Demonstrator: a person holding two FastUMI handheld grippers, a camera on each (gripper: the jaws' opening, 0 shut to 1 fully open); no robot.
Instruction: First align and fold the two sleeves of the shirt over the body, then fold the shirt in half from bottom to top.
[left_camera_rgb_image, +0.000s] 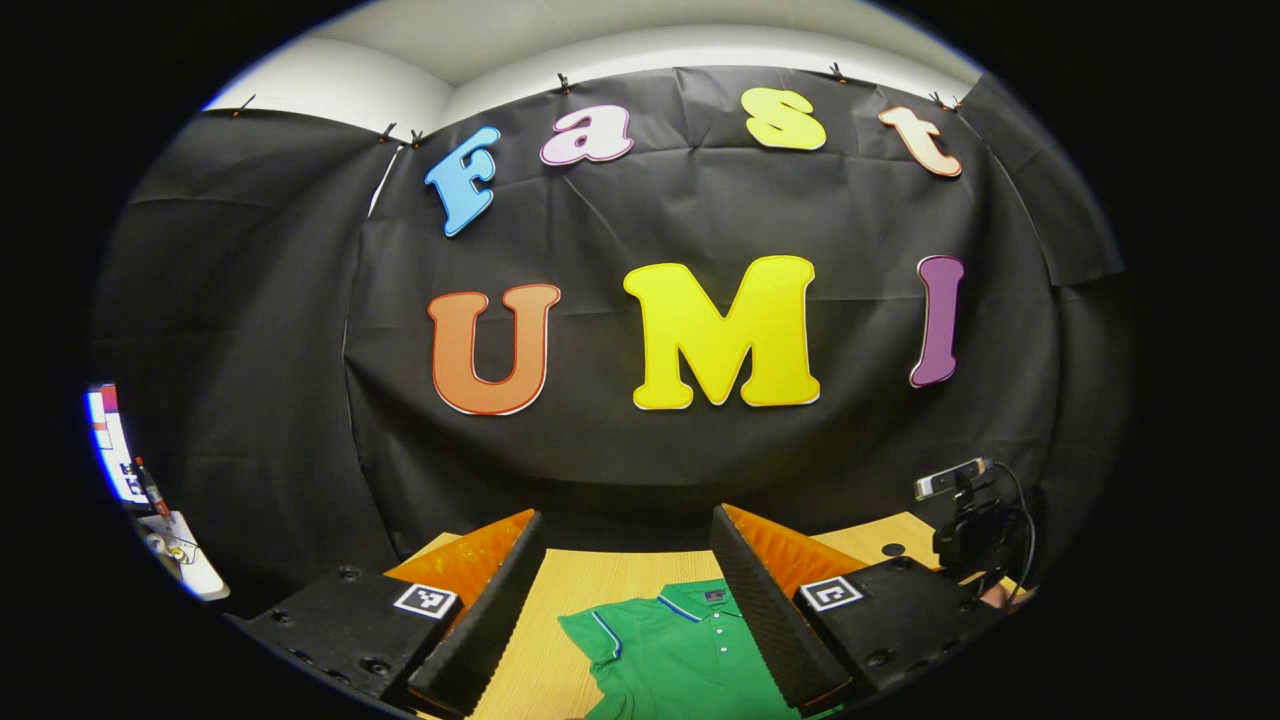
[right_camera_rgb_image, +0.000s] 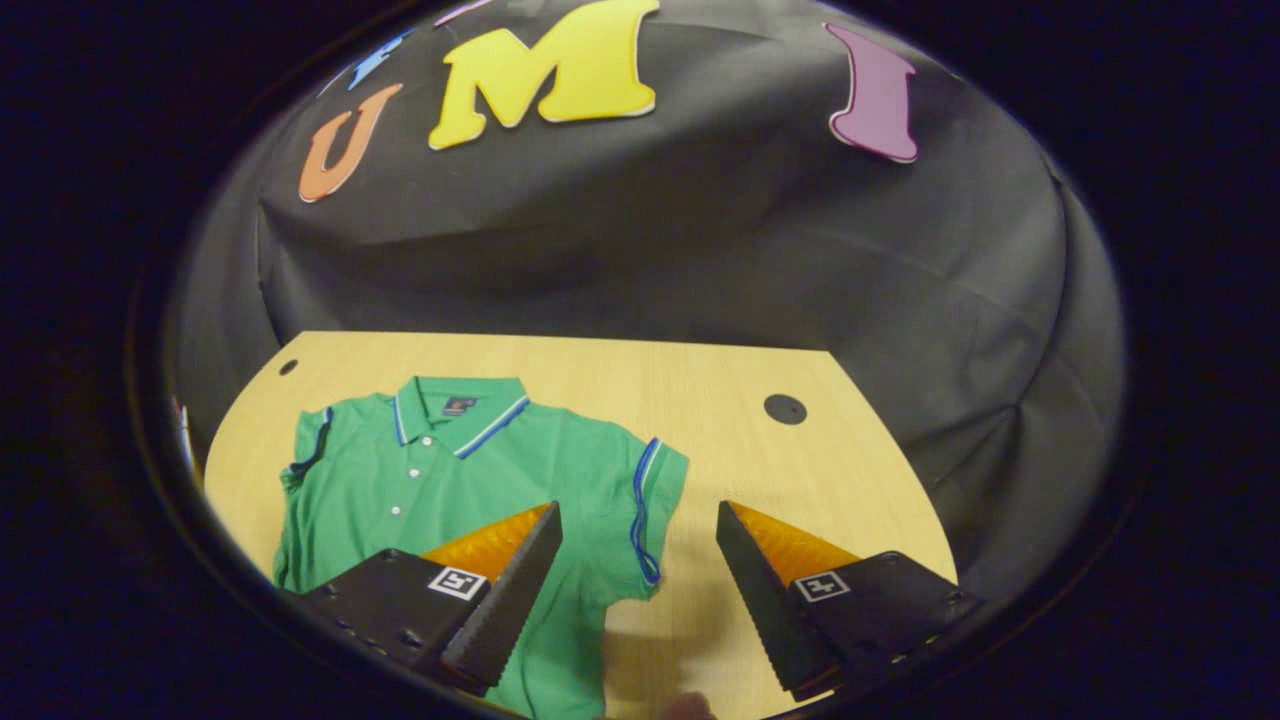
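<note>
Green short-sleeved polo shirt with blue-and-white trim on collar and cuffs lies flat, front up, on the light wooden tabletop, lower left of the right gripper view. Collar points to the far edge of the table; hem runs off the bottom of the frame.

Left to right in the right gripper view:
- far-left sleeve sits at the left edge of the shirt, spread out sideways, not folded in as far as I can tell
- button placket and collar centred, body smooth
- right-hand sleeve sticks out sideways, cuff trim visible, not folded over
- right gripper wide open, holding nothing; one finger over the shirt body, the other over bare table, the right-hand sleeve in the gap between them
- dark round hole in the tabletop right of centre, well apart from the shirt

Left gripper view: left gripper also wide open and empty, held above the table; shirt collar and one sleeve show between its fingers at bottom centre. Small black camera on a stand at lower right.

Status, my read: nothing done yet. Both sleeve folds are left, then the bottom-to-top half fold. Right gripper looks lined up for the sleeve on its side first.
</note>
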